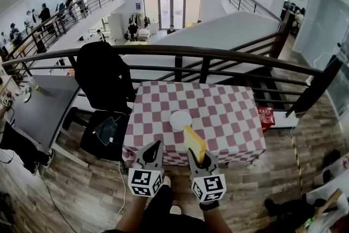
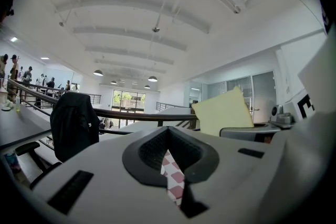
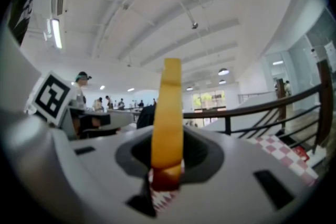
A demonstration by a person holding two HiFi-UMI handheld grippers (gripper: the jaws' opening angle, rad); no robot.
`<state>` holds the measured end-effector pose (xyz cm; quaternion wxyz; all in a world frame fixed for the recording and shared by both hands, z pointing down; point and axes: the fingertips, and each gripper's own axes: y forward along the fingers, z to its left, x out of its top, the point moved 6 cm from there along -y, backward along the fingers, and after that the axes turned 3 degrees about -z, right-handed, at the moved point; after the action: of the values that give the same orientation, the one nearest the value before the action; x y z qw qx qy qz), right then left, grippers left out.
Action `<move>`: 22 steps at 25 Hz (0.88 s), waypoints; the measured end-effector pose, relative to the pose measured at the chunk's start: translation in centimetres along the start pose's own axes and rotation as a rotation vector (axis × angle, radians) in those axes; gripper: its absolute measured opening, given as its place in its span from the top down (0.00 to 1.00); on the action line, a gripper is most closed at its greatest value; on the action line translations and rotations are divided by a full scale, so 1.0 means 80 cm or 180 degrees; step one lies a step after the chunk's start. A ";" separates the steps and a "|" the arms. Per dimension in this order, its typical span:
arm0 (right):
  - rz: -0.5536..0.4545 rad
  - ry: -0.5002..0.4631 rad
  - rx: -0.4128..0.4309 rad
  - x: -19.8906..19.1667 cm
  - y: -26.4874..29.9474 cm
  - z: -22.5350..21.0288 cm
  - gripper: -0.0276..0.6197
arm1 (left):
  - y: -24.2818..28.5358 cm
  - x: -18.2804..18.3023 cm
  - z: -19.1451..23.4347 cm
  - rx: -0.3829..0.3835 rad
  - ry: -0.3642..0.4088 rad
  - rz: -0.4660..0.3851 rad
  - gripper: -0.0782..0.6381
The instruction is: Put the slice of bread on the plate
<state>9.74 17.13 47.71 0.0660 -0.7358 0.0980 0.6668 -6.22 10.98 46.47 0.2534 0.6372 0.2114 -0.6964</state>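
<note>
Bread (image 1: pixel 194 140) stood on edge, clamped at its lower end in the right tool (image 1: pixel 199 159), at 5 o'clock from the plate (image 1: pixel 180 119) and not on it. The edgewise grip likely kept it clear of the tabletop (image 1: pixel 232 112). The left tool (image 1: pixel 156 145), at 7 o'clock, was closed and empty.

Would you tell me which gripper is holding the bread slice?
The right gripper: the bread slice stands clamped in its jaws, while the left gripper holds nothing.
</note>
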 end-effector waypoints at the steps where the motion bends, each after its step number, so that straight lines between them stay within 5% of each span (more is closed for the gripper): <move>1: 0.0020 0.0001 -0.0005 -0.002 0.007 -0.003 0.80 | 0.009 -0.002 0.003 -0.0008 -0.0009 0.0004 0.87; 12: 0.0074 -0.0142 -0.0085 0.016 0.146 -0.055 0.80 | 0.150 0.014 0.075 -0.0142 -0.0063 -0.0141 0.87; 22: 0.0260 -0.0146 0.0075 0.009 0.285 -0.061 0.80 | 0.220 0.006 0.194 0.0117 -0.0255 -0.0120 0.87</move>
<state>9.23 -6.20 48.29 0.0496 -0.7148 0.1342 0.6845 -7.42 -12.41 48.01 0.2368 0.6093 0.2002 -0.7298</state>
